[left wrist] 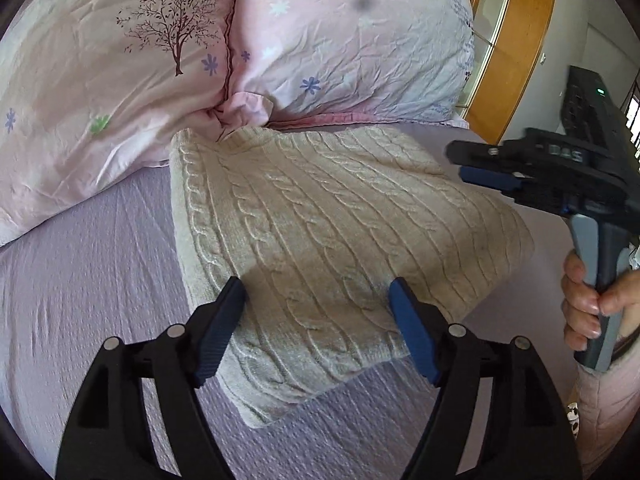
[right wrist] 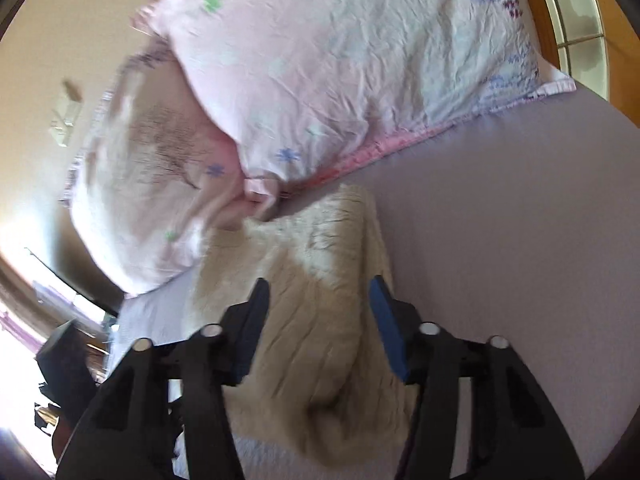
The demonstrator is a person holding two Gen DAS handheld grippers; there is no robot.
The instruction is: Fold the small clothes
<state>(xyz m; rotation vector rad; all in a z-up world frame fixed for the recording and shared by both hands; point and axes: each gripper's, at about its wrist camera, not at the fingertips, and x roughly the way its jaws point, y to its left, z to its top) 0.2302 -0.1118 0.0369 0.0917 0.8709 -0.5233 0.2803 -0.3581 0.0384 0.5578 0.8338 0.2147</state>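
Observation:
A cream cable-knit sweater lies folded into a rectangle on the lilac bed sheet, its far edge touching the pillows. My left gripper is open and empty just above the sweater's near edge. My right gripper is open and empty over the sweater's right part; that view is blurred. In the left wrist view the right gripper hangs in the air at the sweater's right side, held by a hand.
Two pink floral pillows lie at the head of the bed behind the sweater. A wooden-framed window stands at the far right. Dark objects lie beside the bed at the left in the right wrist view.

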